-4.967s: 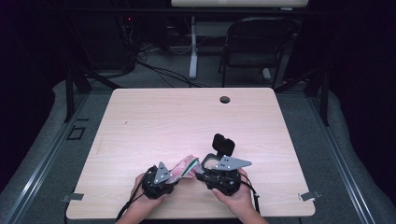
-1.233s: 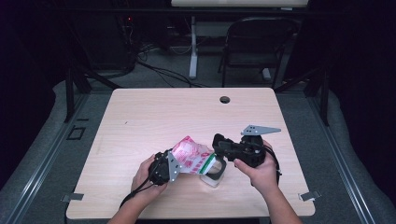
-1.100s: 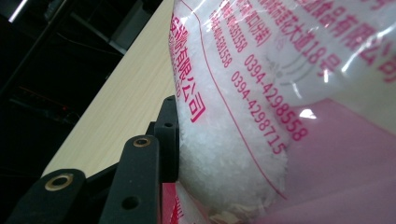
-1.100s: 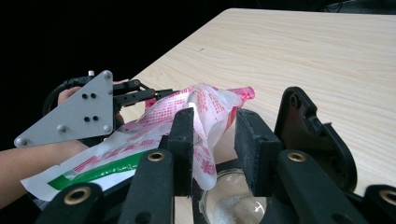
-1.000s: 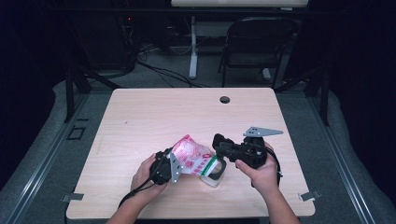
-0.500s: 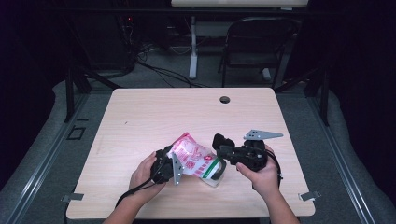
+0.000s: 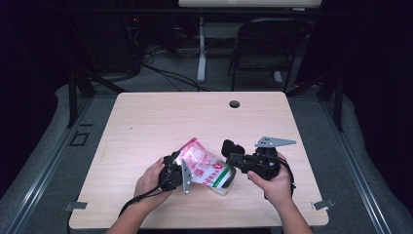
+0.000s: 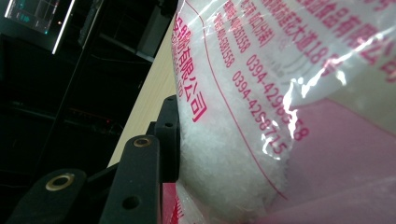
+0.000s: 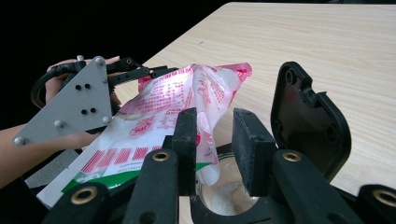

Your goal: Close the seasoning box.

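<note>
A clear plastic bag (image 7: pixel 202 163) with pink and red print holds white granules and slants down from left to right. My left gripper (image 7: pixel 178 171) is shut on its upper left part; one finger (image 8: pixel 169 140) presses into the bag (image 8: pixel 243 140). My right gripper (image 7: pixel 234 163) is shut on a clear jar (image 7: pixel 224 183) that holds some white granules (image 9: pixel 224 198). Its jaws have just been closing a little. The jar's black flip lid (image 9: pixel 308 121) stands open. A corner of the bag (image 9: pixel 205 158) hangs between the right gripper's (image 9: pixel 217 135) jaws into the jar's mouth.
The light wooden table (image 7: pixel 170 122) has a round cable hole (image 7: pixel 234 104) near its far edge. A dark folding chair (image 7: pixel 265 44) and cables stand on the floor behind it. Both hands work near the front edge.
Five seconds ago the grippers sat close together at the front edge. Now they are spread apart, with the bag raised and tipped over the jar. In the last second the bag's top shifted slightly.
</note>
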`<state>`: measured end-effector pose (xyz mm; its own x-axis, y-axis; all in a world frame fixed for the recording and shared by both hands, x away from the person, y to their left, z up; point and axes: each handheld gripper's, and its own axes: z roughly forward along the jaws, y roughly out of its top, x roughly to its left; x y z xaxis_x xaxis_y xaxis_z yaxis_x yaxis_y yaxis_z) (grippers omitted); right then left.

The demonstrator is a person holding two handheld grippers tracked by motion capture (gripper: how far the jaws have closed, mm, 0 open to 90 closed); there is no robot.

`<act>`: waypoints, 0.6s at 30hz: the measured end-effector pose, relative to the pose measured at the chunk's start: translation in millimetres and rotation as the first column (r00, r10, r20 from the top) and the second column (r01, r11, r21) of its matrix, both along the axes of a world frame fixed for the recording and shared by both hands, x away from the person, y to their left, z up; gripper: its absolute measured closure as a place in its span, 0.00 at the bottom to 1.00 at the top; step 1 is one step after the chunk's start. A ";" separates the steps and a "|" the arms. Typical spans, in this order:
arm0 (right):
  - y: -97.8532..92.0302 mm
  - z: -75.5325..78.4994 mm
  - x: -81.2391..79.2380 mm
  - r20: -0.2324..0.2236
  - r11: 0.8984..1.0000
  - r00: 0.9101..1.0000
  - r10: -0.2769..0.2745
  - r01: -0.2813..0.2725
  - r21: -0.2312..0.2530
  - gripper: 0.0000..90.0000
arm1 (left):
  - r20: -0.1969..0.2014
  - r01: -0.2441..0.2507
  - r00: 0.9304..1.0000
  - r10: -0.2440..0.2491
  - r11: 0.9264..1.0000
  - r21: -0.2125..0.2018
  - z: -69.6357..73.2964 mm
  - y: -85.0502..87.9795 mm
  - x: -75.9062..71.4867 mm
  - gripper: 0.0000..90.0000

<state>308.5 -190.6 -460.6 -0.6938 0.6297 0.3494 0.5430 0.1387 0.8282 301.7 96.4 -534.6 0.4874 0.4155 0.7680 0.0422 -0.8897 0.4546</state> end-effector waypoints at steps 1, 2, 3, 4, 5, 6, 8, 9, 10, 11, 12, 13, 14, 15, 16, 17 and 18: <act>0.2 0.1 -0.2 0.001 1.000 1.000 0.003 -0.003 0.002 0.79 | 0.002 0.001 1.000 -0.001 1.000 0.003 0.2 -0.3 0.0 0.70; 0.4 0.3 -0.3 0.001 1.000 1.000 0.007 -0.007 0.002 0.79 | 0.004 0.001 1.000 -0.001 1.000 0.007 0.5 -0.6 0.1 0.70; 1.1 0.2 -0.6 0.003 1.000 1.000 0.008 -0.008 0.005 0.79 | 0.007 0.001 1.000 -0.001 1.000 0.011 1.0 -0.8 0.0 0.70; 1.7 0.4 -0.9 0.002 1.000 1.000 0.010 -0.010 0.005 0.79 | 0.008 0.002 1.000 -0.002 1.000 0.014 1.2 -0.9 0.0 0.70; 2.3 0.5 -1.1 0.003 1.000 1.000 0.013 -0.013 0.004 0.79 | 0.007 0.003 1.000 -0.003 1.000 0.017 1.5 -1.0 0.1 0.70; 2.5 0.7 -1.3 0.002 1.000 1.000 0.018 -0.018 -0.001 0.79 | 0.007 0.003 1.000 -0.003 1.000 0.020 1.7 -1.1 0.2 0.70; 3.7 0.8 -1.9 0.001 1.000 1.000 0.021 -0.021 -0.002 0.79 | 0.006 0.004 1.000 -0.004 1.000 0.025 2.0 -1.2 0.2 0.70; 4.3 0.6 -1.9 0.002 1.000 1.000 0.024 -0.024 -0.003 0.79 | 0.009 0.004 1.000 -0.004 1.000 0.028 2.0 -1.4 0.1 0.70; 5.2 0.2 -1.8 0.002 1.000 1.000 0.027 -0.027 -0.003 0.79 | 0.014 0.003 1.000 -0.004 0.999 0.032 2.3 -1.7 -0.1 0.70; 6.7 -0.6 -1.8 -0.002 1.000 1.000 0.027 -0.027 -0.002 0.79 | 0.017 0.003 1.000 -0.004 0.999 0.034 2.4 -1.8 -0.3 0.70; 7.7 -1.4 -1.5 -0.003 1.000 1.000 0.027 -0.027 -0.005 0.79 | 0.020 0.003 1.000 -0.004 0.999 0.037 2.6 -1.9 -0.5 0.70; 8.4 -2.0 -1.1 -0.006 1.000 1.000 0.029 -0.029 -0.009 0.79 | 0.021 0.004 1.000 -0.004 0.999 0.039 2.8 -2.1 -0.7 0.70; 9.7 -3.3 -0.3 -0.008 0.999 0.999 0.033 -0.033 -0.011 0.79 | 0.023 0.005 1.000 -0.006 0.999 0.040 2.8 -2.3 -1.0 0.70; 11.2 -4.4 0.2 -0.011 0.999 0.999 0.033 -0.033 -0.013 0.80 | 0.024 0.005 1.000 -0.005 0.999 0.041 2.8 -2.6 -1.4 0.70; 13.0 -5.7 0.7 -0.013 0.999 0.999 0.034 -0.034 -0.015 0.80 | 0.025 0.005 1.000 -0.006 0.999 0.041 2.6 -2.9 -1.7 0.70; 14.4 -6.5 1.1 -0.016 0.999 0.999 0.040 -0.040 -0.022 0.81 | 0.029 0.005 1.000 -0.006 0.999 0.044 2.8 -3.1 -1.9 0.70; 15.9 -7.3 1.4 -0.017 0.999 0.999 0.040 -0.041 -0.027 0.81 | 0.035 0.004 0.999 -0.006 0.999 0.047 2.9 -3.3 -2.1 0.70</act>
